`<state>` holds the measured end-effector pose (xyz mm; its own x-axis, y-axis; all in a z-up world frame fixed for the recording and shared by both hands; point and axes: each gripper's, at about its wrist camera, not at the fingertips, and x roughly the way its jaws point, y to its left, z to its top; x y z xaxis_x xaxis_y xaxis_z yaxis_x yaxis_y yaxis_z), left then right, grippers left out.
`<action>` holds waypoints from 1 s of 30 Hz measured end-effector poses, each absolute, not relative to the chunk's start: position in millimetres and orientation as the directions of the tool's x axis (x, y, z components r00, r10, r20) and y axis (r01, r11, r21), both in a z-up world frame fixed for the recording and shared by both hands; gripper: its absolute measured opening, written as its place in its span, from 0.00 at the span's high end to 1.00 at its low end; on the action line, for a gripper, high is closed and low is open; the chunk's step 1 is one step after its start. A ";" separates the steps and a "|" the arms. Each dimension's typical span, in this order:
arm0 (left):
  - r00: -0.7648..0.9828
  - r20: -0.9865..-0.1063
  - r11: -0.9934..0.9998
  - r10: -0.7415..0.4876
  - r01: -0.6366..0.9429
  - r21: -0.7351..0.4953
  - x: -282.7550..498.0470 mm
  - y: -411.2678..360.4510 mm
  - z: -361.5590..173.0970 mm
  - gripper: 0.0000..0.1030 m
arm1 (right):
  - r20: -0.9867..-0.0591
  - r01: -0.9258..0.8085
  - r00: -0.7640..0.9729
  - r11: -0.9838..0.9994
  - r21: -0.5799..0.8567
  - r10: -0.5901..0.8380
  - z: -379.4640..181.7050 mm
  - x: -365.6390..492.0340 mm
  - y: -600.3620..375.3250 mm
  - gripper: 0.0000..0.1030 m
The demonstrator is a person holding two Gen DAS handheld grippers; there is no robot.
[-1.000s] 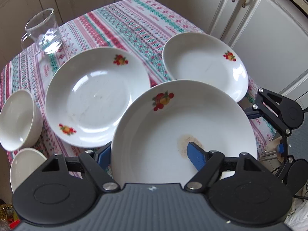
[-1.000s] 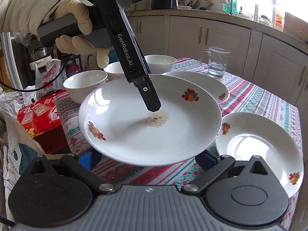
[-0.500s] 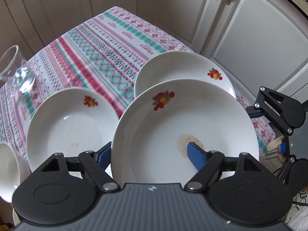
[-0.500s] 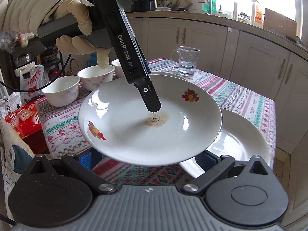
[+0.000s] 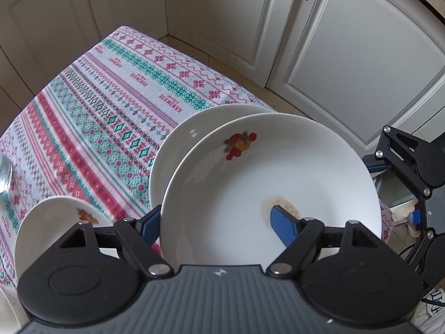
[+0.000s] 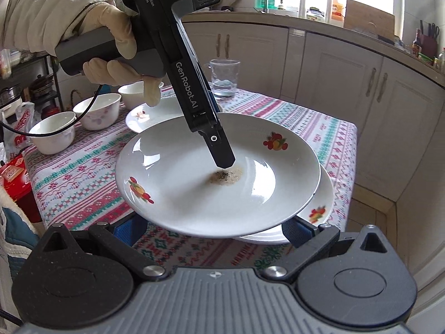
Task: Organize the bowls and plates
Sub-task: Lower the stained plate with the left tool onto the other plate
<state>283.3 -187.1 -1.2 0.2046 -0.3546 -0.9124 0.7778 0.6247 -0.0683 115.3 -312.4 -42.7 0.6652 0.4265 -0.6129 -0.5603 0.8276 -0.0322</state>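
My left gripper [image 5: 217, 220] is shut on a white fruit-print plate [image 5: 250, 183], one blue pad on top beside a brownish stain [image 6: 226, 176], the other under the rim. The plate hangs level just above a second matching plate [image 6: 314, 214] that lies at the table's near right corner. In the right wrist view a gloved hand holds the left gripper, whose upper finger [image 6: 219, 150] presses into the plate. My right gripper [image 6: 211, 228] stands open, with its fingers spread wide below the held plate's near rim [image 6: 194, 229] and nothing between the pads. A third plate [image 5: 55, 222] lies further left.
Three white bowls [image 6: 52, 130] [image 6: 97, 111] [image 6: 133, 91] and a glass mug [image 6: 224, 78] stand at the far side of the patterned tablecloth [image 5: 116, 105]. Cream cabinets [image 5: 361, 69] close in beyond the table's corner. A red box [image 6: 14, 178] sits left of the table.
The held plate has travelled sideways from over the left plate to directly above the plate at the table's corner. Both grippers moved with it; the grip is unchanged.
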 end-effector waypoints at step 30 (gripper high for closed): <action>0.160 -0.909 0.612 -0.385 0.781 -0.121 312.4 -205.0 -28.6 0.22 | -0.656 -0.467 0.653 0.883 0.046 0.379 -46.8 131.3 -325.5 0.00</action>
